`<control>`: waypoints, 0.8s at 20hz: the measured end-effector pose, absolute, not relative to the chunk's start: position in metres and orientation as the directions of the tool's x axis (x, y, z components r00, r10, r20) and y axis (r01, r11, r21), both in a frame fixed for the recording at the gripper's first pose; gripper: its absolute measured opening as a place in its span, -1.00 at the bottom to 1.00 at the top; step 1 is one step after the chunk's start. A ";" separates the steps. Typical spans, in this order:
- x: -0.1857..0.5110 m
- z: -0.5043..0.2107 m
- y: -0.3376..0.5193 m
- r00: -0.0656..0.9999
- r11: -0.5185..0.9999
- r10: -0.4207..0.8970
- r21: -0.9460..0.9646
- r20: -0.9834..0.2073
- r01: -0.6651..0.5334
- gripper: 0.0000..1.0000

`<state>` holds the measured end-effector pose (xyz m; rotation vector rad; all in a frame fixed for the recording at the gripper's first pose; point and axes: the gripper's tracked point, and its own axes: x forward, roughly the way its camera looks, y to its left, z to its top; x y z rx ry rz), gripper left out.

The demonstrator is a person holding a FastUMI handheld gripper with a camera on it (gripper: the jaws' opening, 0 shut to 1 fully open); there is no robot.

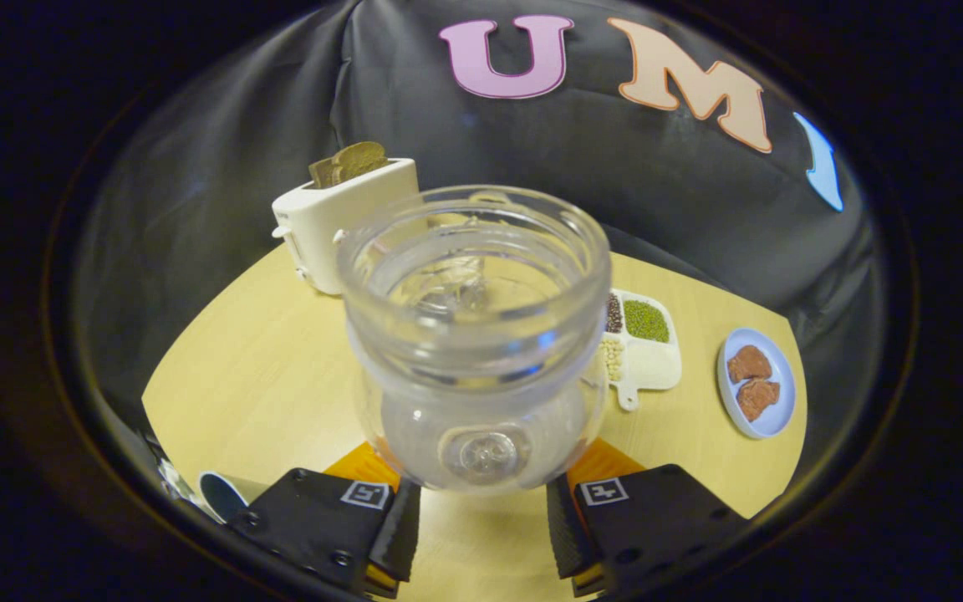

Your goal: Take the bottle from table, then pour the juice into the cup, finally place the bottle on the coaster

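Clear bottle [475, 334] sits upright between the fingers of the gripper [481, 518], open mouth toward the camera. Can't tell if the pads actually press its sides. I'd squeeze low and even before lifting so it doesn't tip. A cup [225, 495] peeks out just beside the one finger; toaster [339, 221] and seed tray [649, 343] sit beyond.
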<state>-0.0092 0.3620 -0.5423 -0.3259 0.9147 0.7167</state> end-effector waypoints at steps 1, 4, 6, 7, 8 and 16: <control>-0.008 -0.545 0.362 0.403 0.727 0.421 0.037 -0.813 -0.686 0.35; -0.002 -0.552 0.363 0.412 0.728 0.420 0.029 -0.808 -0.685 0.35; 0.001 -0.554 0.366 0.421 0.730 0.425 0.028 -0.801 -0.683 0.35; 0.002 -0.556 0.367 0.422 0.731 0.426 0.030 -0.800 -0.681 0.35; 0.003 -0.557 0.368 0.423 0.732 0.425 0.029 -0.800 -0.680 0.35; 0.000 -0.568 0.370 0.415 0.726 0.420 0.025 -0.807 -0.687 0.35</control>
